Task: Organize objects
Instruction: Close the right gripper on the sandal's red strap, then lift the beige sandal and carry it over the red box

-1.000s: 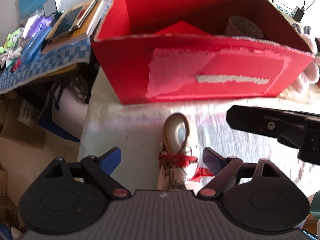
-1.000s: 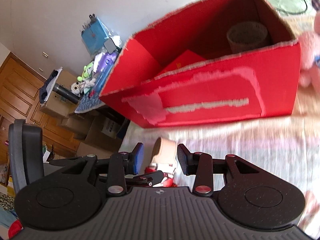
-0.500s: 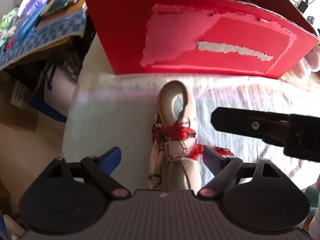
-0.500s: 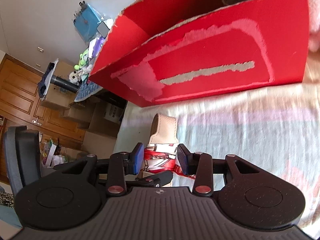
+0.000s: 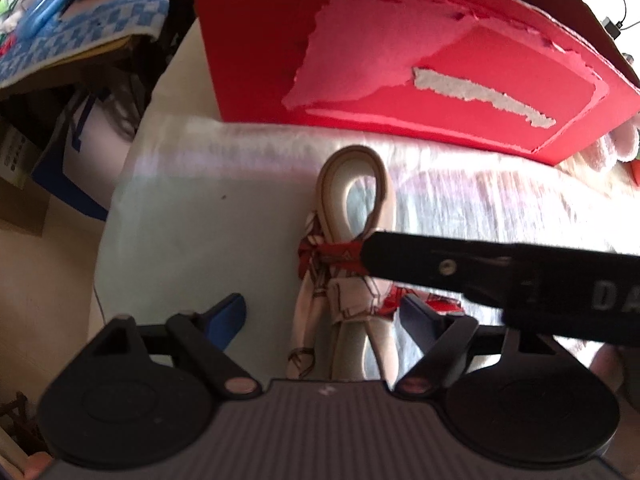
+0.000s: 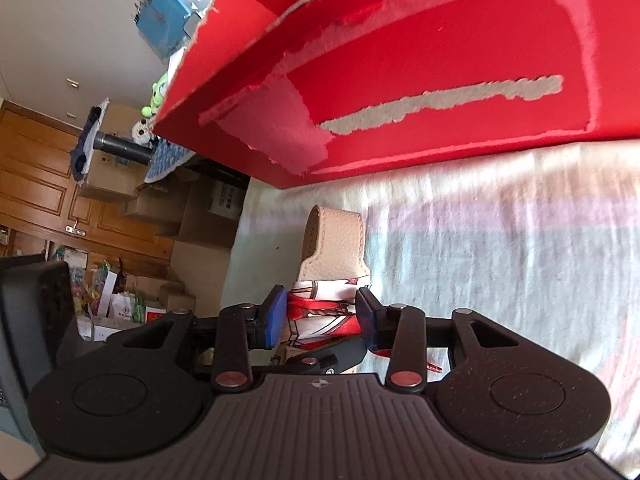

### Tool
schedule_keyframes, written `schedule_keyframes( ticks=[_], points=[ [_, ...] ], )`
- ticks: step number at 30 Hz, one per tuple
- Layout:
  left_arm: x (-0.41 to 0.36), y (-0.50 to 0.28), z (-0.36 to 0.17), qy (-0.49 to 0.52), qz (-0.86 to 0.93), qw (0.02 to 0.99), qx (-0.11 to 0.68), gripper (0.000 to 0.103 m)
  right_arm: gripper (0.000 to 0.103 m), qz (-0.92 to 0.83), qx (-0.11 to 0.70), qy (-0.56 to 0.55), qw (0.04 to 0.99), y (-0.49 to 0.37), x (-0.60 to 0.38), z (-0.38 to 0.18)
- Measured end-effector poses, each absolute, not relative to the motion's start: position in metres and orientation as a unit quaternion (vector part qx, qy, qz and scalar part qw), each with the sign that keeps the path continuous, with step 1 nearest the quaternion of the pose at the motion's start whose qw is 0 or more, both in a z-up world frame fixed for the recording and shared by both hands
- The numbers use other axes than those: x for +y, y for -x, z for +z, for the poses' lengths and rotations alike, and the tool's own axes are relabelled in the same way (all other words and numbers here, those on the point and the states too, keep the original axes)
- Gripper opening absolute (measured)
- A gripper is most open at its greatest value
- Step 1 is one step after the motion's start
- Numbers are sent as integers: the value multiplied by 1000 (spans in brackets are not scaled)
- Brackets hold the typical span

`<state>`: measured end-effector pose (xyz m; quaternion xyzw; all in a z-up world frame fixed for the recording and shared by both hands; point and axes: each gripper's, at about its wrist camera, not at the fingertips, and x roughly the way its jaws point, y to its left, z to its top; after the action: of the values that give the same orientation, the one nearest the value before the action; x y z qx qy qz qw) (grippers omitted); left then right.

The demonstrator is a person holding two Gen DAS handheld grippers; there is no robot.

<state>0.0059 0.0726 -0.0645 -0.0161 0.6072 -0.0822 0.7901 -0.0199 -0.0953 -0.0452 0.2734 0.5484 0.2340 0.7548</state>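
A beige leather strap with a red-and-white scarf tied round it (image 5: 352, 240) lies on the pale cloth in front of the red cardboard box (image 5: 400, 60). My left gripper (image 5: 322, 316) is open, its blue fingers either side of the strap's near end. My right gripper (image 6: 320, 316) is open; its fingers straddle the scarf-wrapped part of the strap (image 6: 334, 248), with a small gap each side. The right gripper's finger (image 5: 460, 264) crosses the left wrist view from the right. The box (image 6: 400, 80) stands just beyond the strap.
The cloth-covered surface (image 5: 192, 216) ends at the left, with cardboard boxes on the floor below (image 6: 208, 208). A side table with a blue checked cloth (image 5: 72, 48) holds books and toys. A pink plush toy (image 5: 616, 144) sits right of the box.
Both grippers have come down and forward over the strap. The right gripper's fingers now reach around the scarf knot. The box fills more of both views.
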Motion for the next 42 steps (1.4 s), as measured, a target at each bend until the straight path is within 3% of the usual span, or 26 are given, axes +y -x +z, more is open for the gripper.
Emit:
schedule_keyframes(
  ticks=[6,24,42],
  points=[
    [63,-7,-64,-16,-93,797,596,70,54,242,563,-268,743,11,-89,-52],
    [39,-10,-51,-48,-157,794,585,44,49,235,567,-284,737,8,-111,-47],
    [-80,10,-13,-180,-336,768,515,43,49,75,466,-339,814,71,-226,-5]
  ],
)
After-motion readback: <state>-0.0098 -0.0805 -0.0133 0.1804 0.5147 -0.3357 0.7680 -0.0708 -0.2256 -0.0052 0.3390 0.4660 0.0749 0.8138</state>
